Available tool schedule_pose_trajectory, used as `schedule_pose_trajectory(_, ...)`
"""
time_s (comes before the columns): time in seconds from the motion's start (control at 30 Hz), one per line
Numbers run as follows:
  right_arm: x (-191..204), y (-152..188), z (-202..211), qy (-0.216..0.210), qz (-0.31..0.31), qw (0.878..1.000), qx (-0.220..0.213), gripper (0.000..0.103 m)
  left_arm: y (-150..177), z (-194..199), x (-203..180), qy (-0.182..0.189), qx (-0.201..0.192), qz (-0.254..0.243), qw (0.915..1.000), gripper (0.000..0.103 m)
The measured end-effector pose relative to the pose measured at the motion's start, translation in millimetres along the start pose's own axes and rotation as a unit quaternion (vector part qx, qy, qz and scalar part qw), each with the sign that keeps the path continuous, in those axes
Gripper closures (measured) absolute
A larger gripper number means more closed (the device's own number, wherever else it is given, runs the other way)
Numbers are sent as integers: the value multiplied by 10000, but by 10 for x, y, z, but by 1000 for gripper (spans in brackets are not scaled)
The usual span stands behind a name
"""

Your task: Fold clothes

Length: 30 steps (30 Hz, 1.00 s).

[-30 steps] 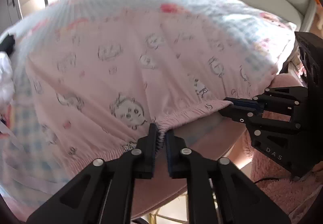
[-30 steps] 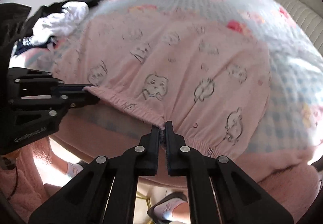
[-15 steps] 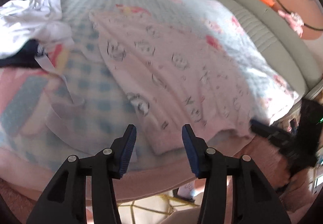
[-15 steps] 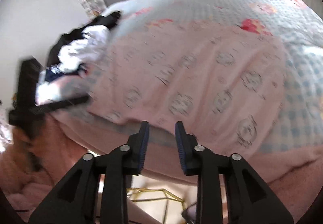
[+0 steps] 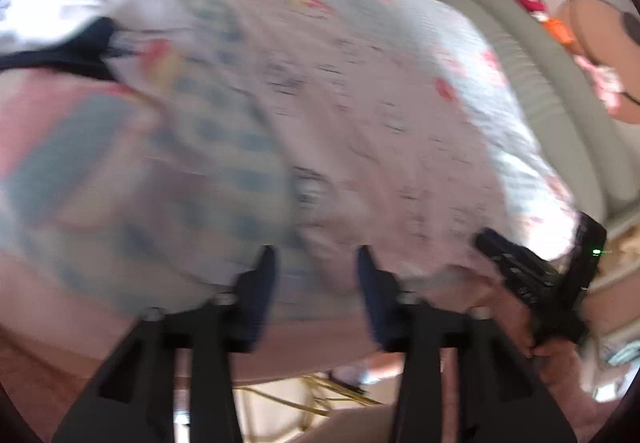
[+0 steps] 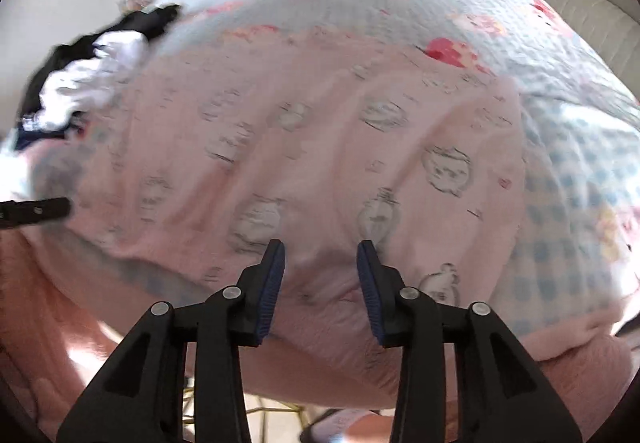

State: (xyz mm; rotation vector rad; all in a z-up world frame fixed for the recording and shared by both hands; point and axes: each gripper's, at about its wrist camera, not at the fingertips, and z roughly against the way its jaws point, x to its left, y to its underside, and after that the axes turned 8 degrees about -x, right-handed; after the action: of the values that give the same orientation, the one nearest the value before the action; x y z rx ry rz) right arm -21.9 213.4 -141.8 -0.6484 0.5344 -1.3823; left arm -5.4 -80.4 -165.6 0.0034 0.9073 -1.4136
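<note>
A pink garment printed with cartoon faces [image 6: 328, 163] lies spread flat on the bed, its elastic hem toward the near edge. In the blurred left wrist view the same pink garment [image 5: 400, 131] stretches from centre to right. My right gripper [image 6: 320, 275] is open, its fingers just above the hem with nothing between them. Over the bed's near edge my left gripper [image 5: 316, 283] is open too, beside the garment's left corner. The right gripper [image 5: 532, 283] shows at the left view's right side, and a left fingertip [image 6: 36, 209] enters the right view's left edge.
A pile of white and black clothes [image 6: 92, 83] sits at the bed's far left; it shows as a blurred pile of clothes [image 5: 68, 3] in the left view. The blue checked bedspread [image 6: 568, 211] covers the bed. A grey headboard [image 5: 560, 91] runs along the right.
Both grippers were shut on the garment's hem a second ago; they let it go and opened wide. The garment now lies flat on the bed. The left gripper has swung leftward.
</note>
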Motion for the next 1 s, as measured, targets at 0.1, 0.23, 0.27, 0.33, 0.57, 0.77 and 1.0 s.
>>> schedule_pose_trajectory(0.1,152,-5,80,-595,68,9982,-95,64,-6,-145,-69,143,115,-119,9998,55)
schedule_pose_trajectory(0.23,495,20,-19,-936,681,9932,88,64,-77,-213,-77,-342,3,-326,9989,93)
schedule_pose_trajectory(0.27,539,36,-74,-863,834,9927,117,64,-97,-127,-66,-308,-190,-201,9991,93)
schedule_pose_trajectory(0.33,575,32,-239,-641,1051,9922,201,65,-114,65,-66,-338,-533,-130,9979,94)
schedule_pose_trajectory(0.57,263,85,-392,572,729,9957,-36,66,46,-77,370,-509,66,732,9960,90)
schedule_pose_trajectory(0.77,200,34,-239,484,599,9970,-26,66,-51,68,167,-188,-161,449,9987,52)
schedule_pose_trajectory(1.0,73,168,-56,461,216,9987,40,65,19,-51,236,1,13,426,9991,54)
